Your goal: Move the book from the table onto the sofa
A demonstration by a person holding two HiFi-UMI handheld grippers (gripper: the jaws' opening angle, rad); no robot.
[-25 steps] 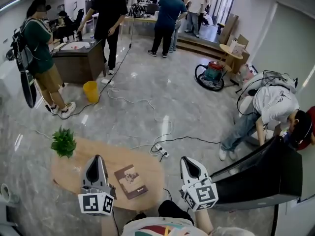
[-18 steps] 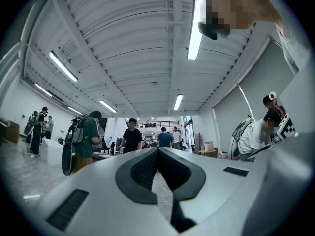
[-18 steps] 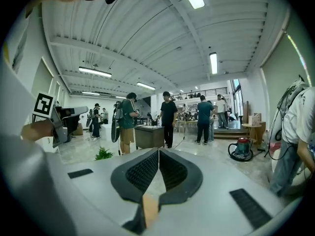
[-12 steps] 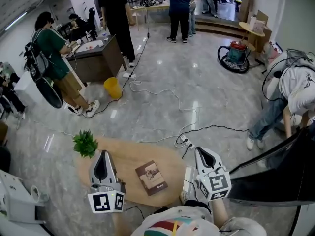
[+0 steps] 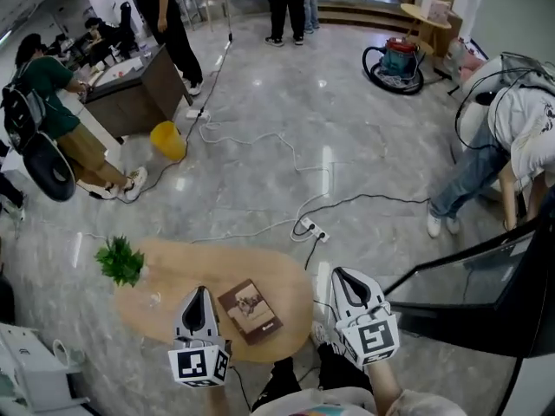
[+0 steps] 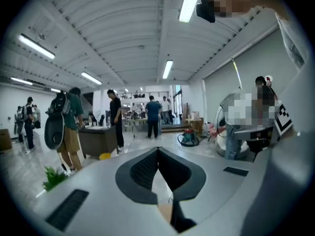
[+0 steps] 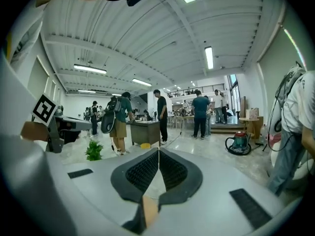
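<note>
Two grippers show along the bottom of the head view. The left hand-held gripper (image 5: 200, 293), grey with a black-and-white marker cube, lies over the lower middle of the oval light-wood surface (image 5: 165, 297). The right hand-held gripper (image 5: 341, 275) is off that surface's right edge, over the grey marble floor (image 5: 260, 172). The brown rectangular book (image 5: 250, 311) lies flat and closed on the surface, right of centre in the lower part of the frame. It is just right of the left gripper's tip, between the two grippers and apart from both. A small green leafy plant (image 5: 120, 261) stands at the surface's left end. The black sofa (image 5: 486, 323) fills the lower right corner, well apart from the book. A white power strip (image 5: 310, 230) and its cables trail across the floor above the surface, and a yellow bucket (image 5: 167, 139) stands at the upper left.

In the left gripper view, the black ribbed pads meet at their tips with nothing between them. The plant shows at the lower left, and people stand around a dark desk (image 6: 98, 139) in the middle distance.

In the right gripper view, the pads are likewise pressed together and empty. A red-and-teal vacuum cleaner (image 7: 238, 142) sits on the floor at the right.
</note>
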